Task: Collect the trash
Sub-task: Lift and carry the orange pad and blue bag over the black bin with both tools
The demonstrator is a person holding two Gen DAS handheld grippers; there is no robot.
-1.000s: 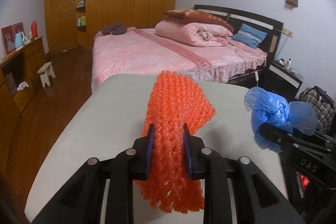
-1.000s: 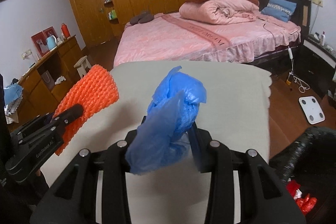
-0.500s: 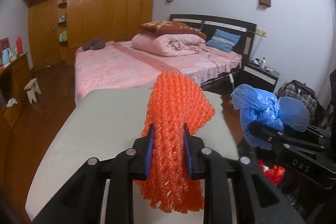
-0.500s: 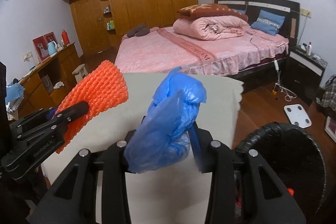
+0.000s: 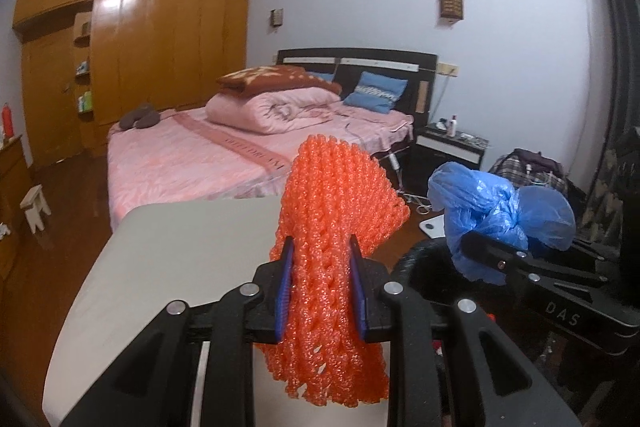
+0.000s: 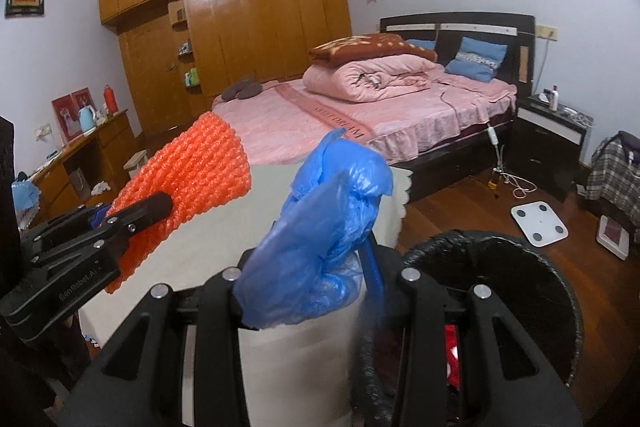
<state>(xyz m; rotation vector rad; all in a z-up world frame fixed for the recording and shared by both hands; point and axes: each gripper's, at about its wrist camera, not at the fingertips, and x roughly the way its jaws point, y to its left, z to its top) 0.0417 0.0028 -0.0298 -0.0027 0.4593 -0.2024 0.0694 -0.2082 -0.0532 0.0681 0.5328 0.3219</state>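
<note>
Left gripper (image 5: 320,281) clamps orange foam net (image 5: 336,211); right gripper (image 6: 308,283) clamps blue plastic bag (image 6: 324,231). Black bin (image 6: 552,267) sits at 4 o'clock, beside grey table (image 5: 180,247). Center each over the rim, then release. Bed (image 6: 360,115) beyond.

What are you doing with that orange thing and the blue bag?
A person is tidying up trash with a gripper in each hand. The left gripper is clamped on an orange foam net, and the right gripper is clamped on a crumpled blue plastic bag. Both are held in the air beside a pale table, close to a black trash bin that already has something red inside. Nothing has been dropped in yet.
</note>
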